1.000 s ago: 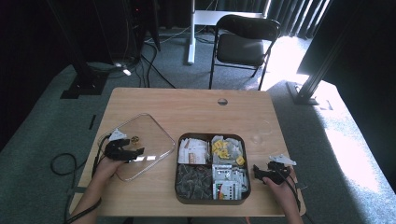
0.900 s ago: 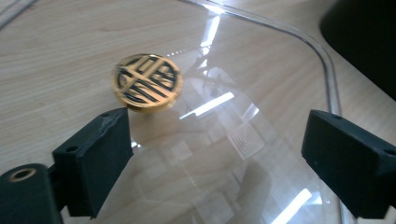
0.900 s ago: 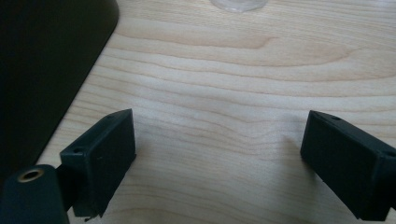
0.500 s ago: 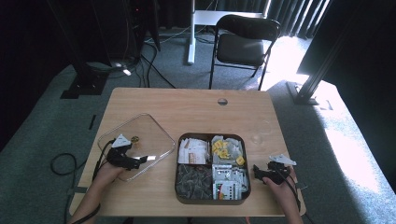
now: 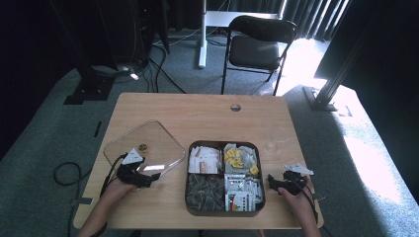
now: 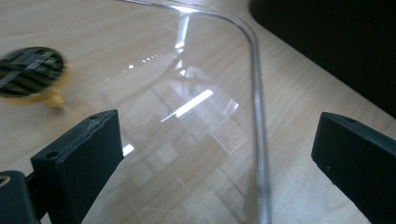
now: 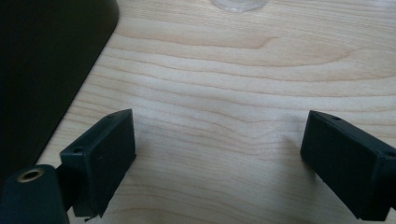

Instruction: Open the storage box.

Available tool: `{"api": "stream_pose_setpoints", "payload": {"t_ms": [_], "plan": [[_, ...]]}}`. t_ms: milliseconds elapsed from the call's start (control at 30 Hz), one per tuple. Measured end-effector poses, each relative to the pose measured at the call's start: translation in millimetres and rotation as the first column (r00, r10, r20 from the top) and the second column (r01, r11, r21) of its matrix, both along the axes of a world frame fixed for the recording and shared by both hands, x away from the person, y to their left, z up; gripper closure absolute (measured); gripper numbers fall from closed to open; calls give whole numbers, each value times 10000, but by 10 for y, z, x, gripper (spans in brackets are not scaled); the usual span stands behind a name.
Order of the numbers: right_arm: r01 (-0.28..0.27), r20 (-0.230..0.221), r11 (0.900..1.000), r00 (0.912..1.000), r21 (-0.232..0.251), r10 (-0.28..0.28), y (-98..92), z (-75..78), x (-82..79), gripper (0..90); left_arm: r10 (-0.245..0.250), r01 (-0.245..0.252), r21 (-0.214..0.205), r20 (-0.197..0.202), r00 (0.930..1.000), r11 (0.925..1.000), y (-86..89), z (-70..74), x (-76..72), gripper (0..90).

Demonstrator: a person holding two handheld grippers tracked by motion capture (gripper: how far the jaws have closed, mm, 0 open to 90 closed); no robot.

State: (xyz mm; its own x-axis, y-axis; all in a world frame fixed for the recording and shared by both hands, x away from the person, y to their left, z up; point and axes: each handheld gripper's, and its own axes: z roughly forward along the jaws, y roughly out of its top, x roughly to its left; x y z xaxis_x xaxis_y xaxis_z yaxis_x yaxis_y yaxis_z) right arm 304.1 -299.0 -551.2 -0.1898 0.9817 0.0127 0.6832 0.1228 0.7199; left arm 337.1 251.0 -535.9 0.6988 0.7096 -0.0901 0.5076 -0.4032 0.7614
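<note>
The left gripper (image 5: 150, 176) jaws have just opened wide, probably releasing the clear lid (image 5: 143, 148) left of the tray (image 5: 190, 197); the right gripper (image 5: 272, 181) gapes empty.

Your forearms leave the high view at its bottom edge. The packets in the divided tray (image 5: 196, 207) are too small to identify. In the left gripper view, the round knob (image 6: 30, 72) is blurred and the clear lid (image 6: 187, 121) is cropped.
</note>
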Motion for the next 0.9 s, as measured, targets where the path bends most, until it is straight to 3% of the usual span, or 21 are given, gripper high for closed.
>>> {"api": "stream_pose_setpoints", "payload": {"t_ms": [400,600,767,900], "plan": [[1,-1,10000,10000,0,-1,0,0,0,97,-1149,1147,-153,-93,9933,9933,-193,4,-169,21],[0,0,10000,10000,-2,0,0,0,0,97,-1804,1804,106,-50,9836,9835,-343,-8,-272,21],[0,0,10000,10000,-1,0,0,0,0,97,-2235,2236,81,-93,9747,9746,-453,-15,-331,22],[0,0,10000,10000,-2,0,0,0,0,97,-2558,2564,415,-182,9666,9657,-530,-53,-365,21]]}}
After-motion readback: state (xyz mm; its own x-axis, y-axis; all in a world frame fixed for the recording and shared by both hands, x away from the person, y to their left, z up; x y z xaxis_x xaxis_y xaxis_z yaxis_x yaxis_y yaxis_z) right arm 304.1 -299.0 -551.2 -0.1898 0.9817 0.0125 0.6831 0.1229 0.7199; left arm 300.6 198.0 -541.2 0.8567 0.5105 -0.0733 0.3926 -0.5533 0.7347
